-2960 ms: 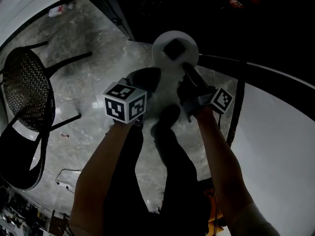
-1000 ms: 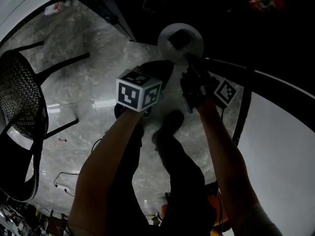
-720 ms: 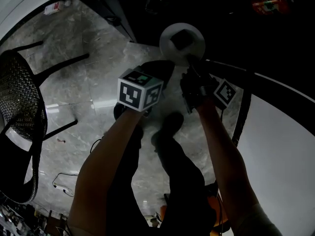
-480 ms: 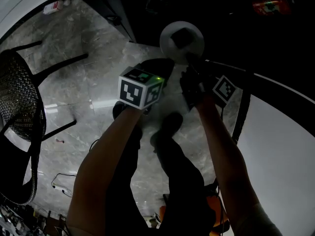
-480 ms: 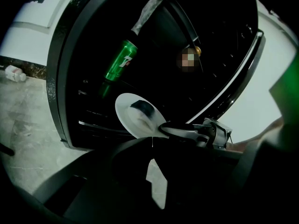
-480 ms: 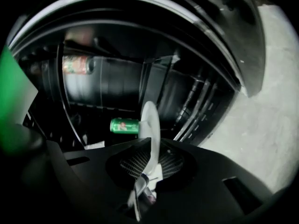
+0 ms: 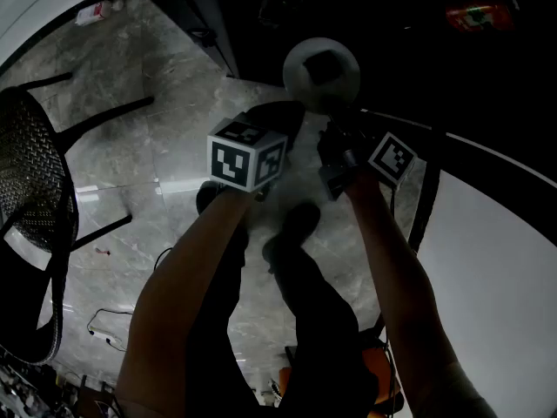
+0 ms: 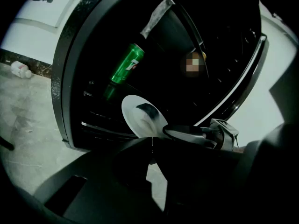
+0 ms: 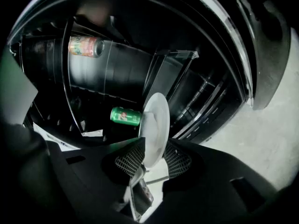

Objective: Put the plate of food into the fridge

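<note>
Plate (image 9: 158,120) in the fridge (image 9: 117,73), right gripper (image 9: 154,158) jaws just opening off its rim, left gripper (image 8: 150,143) clenched empty; only backing out left

- Food (image 7: 325,66) on the plate (image 7: 300,85): only a dark square patch, kind cannot be told
- Fridge (image 7: 392,50) shelves behind the plate: lost in blackness in the head view
- Can (image 9: 85,46) up and left of the plate: label too blurred to read
- Chair (image 7: 35,172) far left of the plate: cut by the picture's edge
</note>
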Demonstrator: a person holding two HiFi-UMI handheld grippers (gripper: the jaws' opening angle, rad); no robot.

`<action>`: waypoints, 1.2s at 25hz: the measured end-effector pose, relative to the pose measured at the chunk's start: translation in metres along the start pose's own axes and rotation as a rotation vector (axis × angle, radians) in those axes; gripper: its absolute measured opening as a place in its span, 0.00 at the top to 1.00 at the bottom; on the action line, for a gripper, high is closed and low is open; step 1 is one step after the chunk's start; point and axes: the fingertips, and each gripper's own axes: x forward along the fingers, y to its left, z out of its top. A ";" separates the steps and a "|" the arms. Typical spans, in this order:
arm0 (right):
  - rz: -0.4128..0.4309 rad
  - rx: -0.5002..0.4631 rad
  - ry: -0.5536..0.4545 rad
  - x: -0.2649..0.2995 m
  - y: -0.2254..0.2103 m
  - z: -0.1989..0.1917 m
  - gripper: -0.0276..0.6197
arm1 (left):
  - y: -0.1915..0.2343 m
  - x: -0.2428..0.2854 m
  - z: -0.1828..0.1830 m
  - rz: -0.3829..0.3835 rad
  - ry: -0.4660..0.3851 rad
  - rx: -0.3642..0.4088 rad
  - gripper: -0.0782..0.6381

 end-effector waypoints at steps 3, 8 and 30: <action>0.001 0.003 0.004 0.001 0.002 0.001 0.79 | 0.000 0.000 0.001 -0.001 -0.004 0.001 0.87; -0.008 -0.017 0.026 0.001 0.003 0.002 0.76 | 0.001 0.003 0.006 0.007 -0.018 0.001 0.87; -0.079 -0.192 0.080 -0.006 -0.003 -0.004 0.83 | -0.001 0.015 0.018 0.030 -0.066 0.039 0.87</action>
